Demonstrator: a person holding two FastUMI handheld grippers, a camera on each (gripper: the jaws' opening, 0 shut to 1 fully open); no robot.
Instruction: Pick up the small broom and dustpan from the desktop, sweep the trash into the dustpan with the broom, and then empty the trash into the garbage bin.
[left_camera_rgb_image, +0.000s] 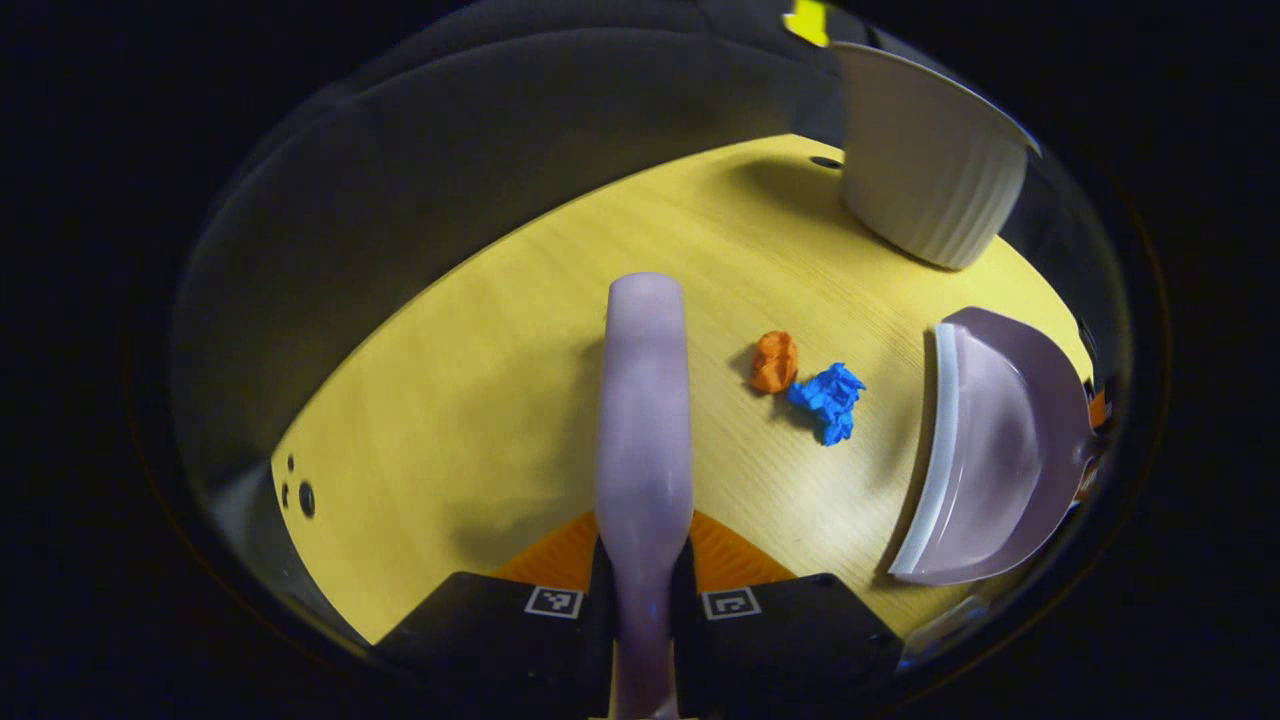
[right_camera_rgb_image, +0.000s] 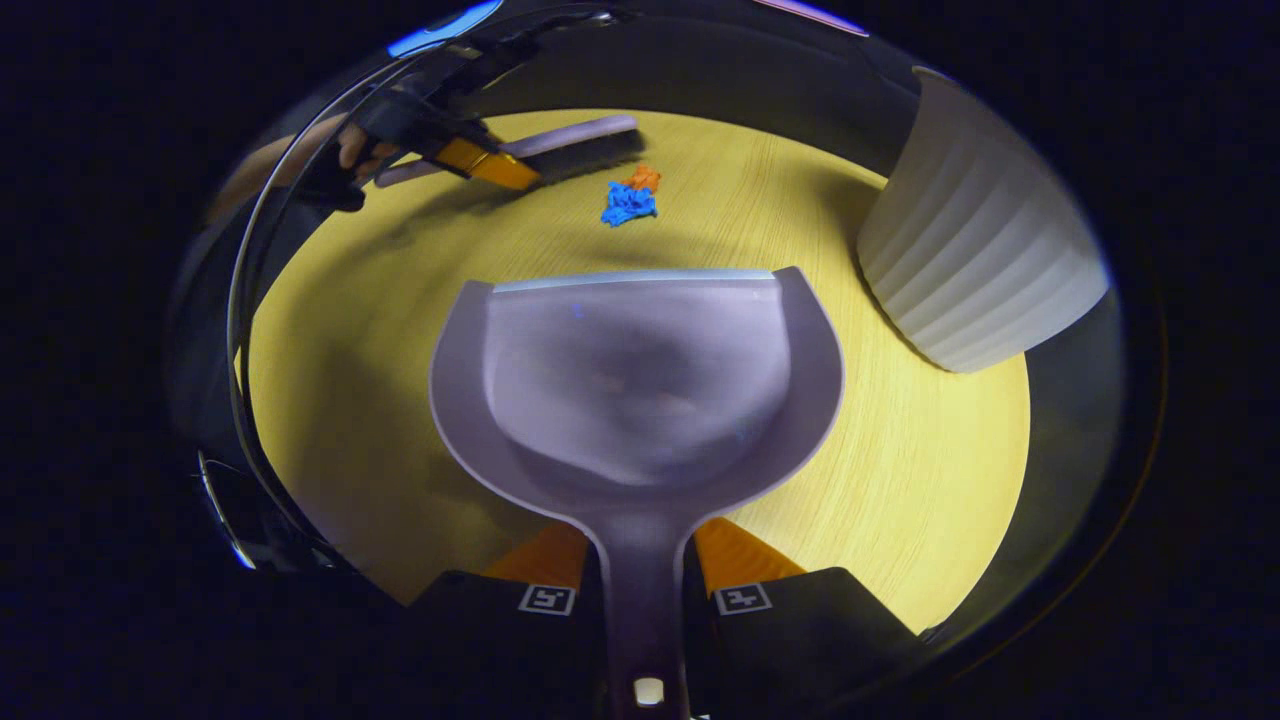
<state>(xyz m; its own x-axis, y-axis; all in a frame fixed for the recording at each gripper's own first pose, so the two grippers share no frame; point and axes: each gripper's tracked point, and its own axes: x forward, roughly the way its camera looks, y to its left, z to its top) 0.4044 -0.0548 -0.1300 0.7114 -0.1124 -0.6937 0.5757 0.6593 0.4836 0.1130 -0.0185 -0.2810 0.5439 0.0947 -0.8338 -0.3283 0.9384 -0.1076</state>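
Note:
My left gripper (left_camera_rgb_image: 643, 590) is shut on the lilac broom (left_camera_rgb_image: 645, 400), whose back runs straight ahead over the yellow desktop (left_camera_rgb_image: 480, 380). Right of the broom lie an orange paper ball (left_camera_rgb_image: 775, 361) and a blue paper ball (left_camera_rgb_image: 828, 400), touching each other. Farther right stands the lilac dustpan (left_camera_rgb_image: 990, 450), its pale lip facing the trash. My right gripper (right_camera_rgb_image: 645, 590) is shut on the dustpan's handle (right_camera_rgb_image: 640, 590); the pan (right_camera_rgb_image: 640, 390) opens toward the blue ball (right_camera_rgb_image: 627, 204) and orange ball (right_camera_rgb_image: 643, 178). Beyond them the broom (right_camera_rgb_image: 560, 150) sits in the left gripper (right_camera_rgb_image: 480, 160).
A white ribbed garbage bin (left_camera_rgb_image: 925, 160) stands at the far right of the desk, seen close at the upper right in the right gripper view (right_camera_rgb_image: 975, 260). Small holes (left_camera_rgb_image: 300, 490) mark the desk's left edge. A hand (right_camera_rgb_image: 355, 150) holds the left gripper.

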